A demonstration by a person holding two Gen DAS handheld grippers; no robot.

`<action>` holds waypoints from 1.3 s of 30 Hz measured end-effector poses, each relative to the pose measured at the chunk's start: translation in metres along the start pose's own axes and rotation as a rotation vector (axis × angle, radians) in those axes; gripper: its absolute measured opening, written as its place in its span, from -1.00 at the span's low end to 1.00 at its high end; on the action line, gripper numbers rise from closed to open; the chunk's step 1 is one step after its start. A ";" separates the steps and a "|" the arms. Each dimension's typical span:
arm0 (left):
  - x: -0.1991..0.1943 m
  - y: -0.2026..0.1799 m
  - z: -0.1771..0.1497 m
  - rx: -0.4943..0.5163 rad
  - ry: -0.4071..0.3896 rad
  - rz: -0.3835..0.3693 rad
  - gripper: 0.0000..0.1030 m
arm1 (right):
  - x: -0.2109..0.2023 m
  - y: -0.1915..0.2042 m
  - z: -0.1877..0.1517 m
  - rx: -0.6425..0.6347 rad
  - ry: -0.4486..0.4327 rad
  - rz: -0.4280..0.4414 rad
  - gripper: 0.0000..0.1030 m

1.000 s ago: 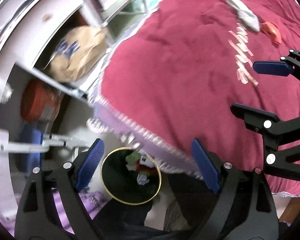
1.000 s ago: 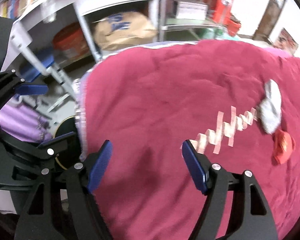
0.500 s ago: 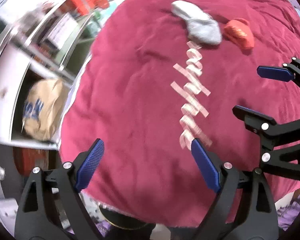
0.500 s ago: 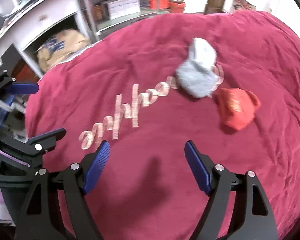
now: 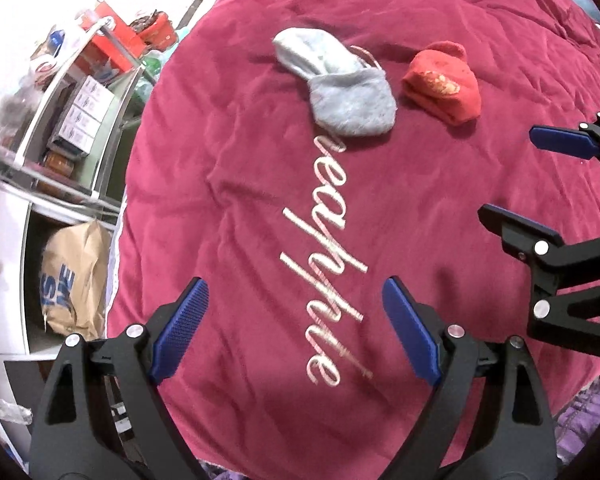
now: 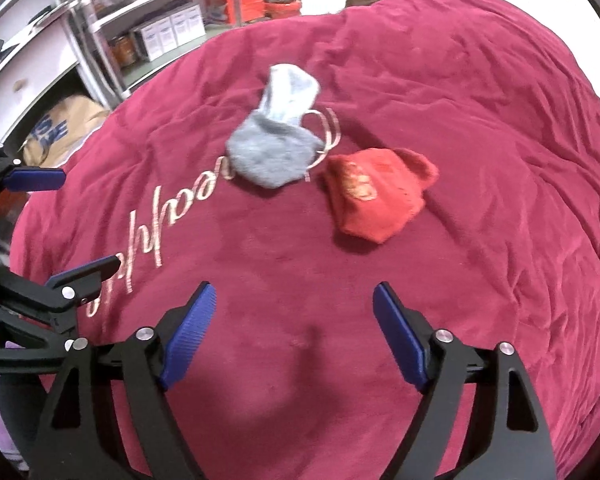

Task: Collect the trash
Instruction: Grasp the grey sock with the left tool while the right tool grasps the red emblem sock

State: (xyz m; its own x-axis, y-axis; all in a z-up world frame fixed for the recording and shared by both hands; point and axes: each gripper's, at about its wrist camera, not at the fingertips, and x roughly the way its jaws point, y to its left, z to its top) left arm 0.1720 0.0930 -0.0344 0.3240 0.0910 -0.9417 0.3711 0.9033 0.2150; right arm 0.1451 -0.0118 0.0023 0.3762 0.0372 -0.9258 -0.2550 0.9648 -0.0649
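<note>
A grey sock (image 5: 348, 96) (image 6: 272, 156) and a crumpled red sock (image 5: 444, 84) (image 6: 376, 196) lie side by side on a crimson blanket (image 5: 240, 160) (image 6: 480, 140) with pale embroidered lettering. My left gripper (image 5: 294, 286) hovers open over the lettering, well short of the grey sock, with nothing between its blue pads. My right gripper (image 6: 294, 288) hangs over bare blanket short of the red sock; its jaws are opening and hold nothing. Each gripper shows in the other's view: the right gripper (image 5: 508, 172) at the right edge, the left gripper (image 6: 89, 220) at the left edge.
White shelves (image 5: 16, 240) stand beside the bed on the left, with small boxes (image 5: 84, 112) (image 6: 168, 32) and a brown paper bag (image 5: 76, 280) (image 6: 64, 124). Purple fabric (image 5: 580, 412) shows past the blanket's near edge.
Both grippers have swung from the bed's edge, where a round bin showed on the floor, to over the blanket. The two socks now look nearer. The right jaws stand wider.
</note>
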 end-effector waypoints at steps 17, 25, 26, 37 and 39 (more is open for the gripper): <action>0.050 -0.026 0.094 0.076 0.050 0.002 0.88 | 0.033 -0.073 0.015 0.148 0.022 -0.069 0.72; 0.088 -0.040 0.136 0.146 0.079 -0.017 0.90 | 0.043 -0.093 0.021 0.175 0.026 -0.048 0.73; 0.095 -0.037 0.138 0.138 0.072 -0.046 0.90 | 0.044 -0.093 0.023 0.171 0.025 -0.047 0.73; 0.080 0.004 0.123 0.032 0.014 -0.237 0.03 | 0.080 -0.081 0.057 0.112 0.039 0.005 0.76; 0.083 0.008 0.124 0.034 0.014 -0.230 0.04 | 0.092 -0.082 0.062 0.108 0.047 0.003 0.76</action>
State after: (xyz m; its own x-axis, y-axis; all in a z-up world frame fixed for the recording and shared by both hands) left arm 0.3097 0.0558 -0.0784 0.2160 -0.1094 -0.9703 0.4626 0.8866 0.0030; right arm 0.2555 -0.0710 -0.0542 0.3324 0.0304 -0.9426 -0.1578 0.9872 -0.0238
